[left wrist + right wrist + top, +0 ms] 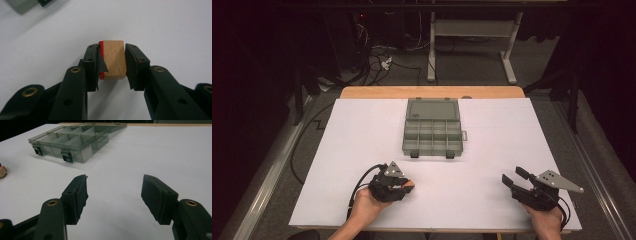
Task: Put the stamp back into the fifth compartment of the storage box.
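White sheeting covers the table [362, 150], giving a plain, flat working surface on which everything stands out. Toward its far middle lies the grey translucent organiser box [432, 131], its lid folded flat away from the person and its latches facing them, so that the divided compartments are open from above and, as far as the views show, unfilled; that placement suggests it is the destination for small parts. The right gripper [513, 178] rests near the table's near right edge, jaws spread wide with nothing between them, probably parked out of the way until needed. The left gripper [111, 60], near the left front of the table, is clamped on a small wooden block [114, 59] with a red face against one pad. The pads press on opposite flat sides, a hold that should keep the block square for lowering into a compartment.
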